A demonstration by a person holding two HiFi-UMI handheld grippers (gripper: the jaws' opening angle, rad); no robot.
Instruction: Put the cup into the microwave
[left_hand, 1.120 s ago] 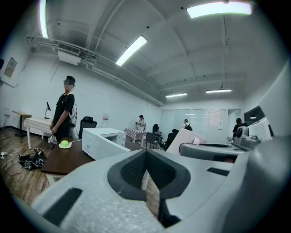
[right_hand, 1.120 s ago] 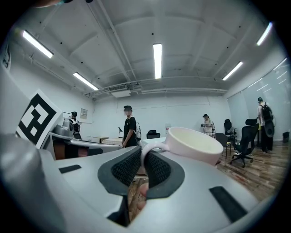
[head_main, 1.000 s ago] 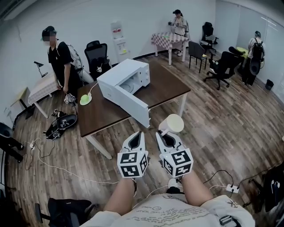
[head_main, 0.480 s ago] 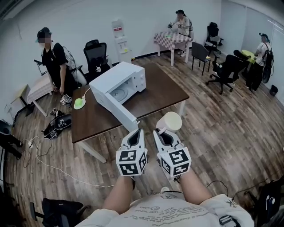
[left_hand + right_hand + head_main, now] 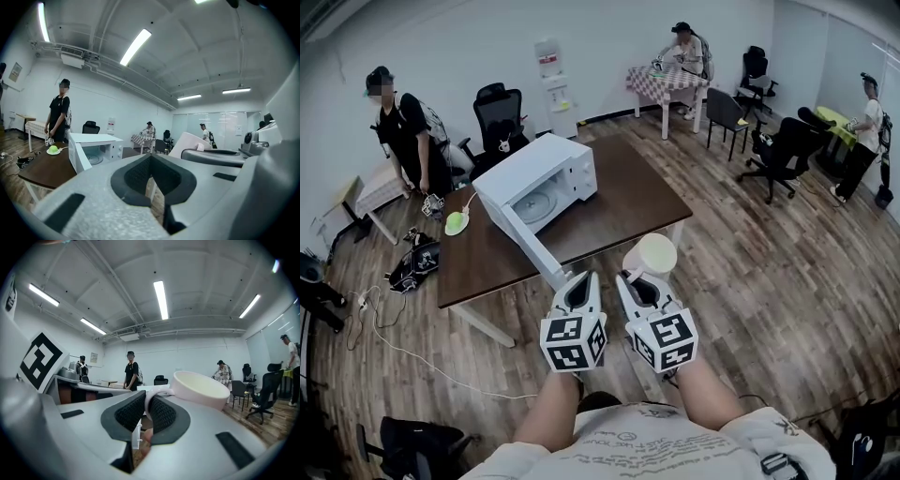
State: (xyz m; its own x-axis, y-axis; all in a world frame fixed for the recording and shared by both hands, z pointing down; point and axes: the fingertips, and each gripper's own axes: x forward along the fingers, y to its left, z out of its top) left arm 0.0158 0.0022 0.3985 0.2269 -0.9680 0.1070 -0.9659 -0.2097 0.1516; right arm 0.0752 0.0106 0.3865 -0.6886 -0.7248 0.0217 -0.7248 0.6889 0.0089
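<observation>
Cream-coloured cup [image 5: 652, 253] up in the air, in front of the microwave [image 5: 539, 178] and clear of the worktop [image 5: 628, 202] edge, its handle clamped in the right tongs [image 5: 639, 279]! Left tongs [image 5: 581, 279] pressed together, empty, just beside them, facing the microwave's open door [image 5: 532, 246].

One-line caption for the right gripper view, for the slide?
Right gripper with jaws shut on the handle of the white cup, rim up.

Microwave [image 5: 539, 178] on table [image 5: 628, 202], cup [image 5: 650, 255] just before the table's near edge
</observation>
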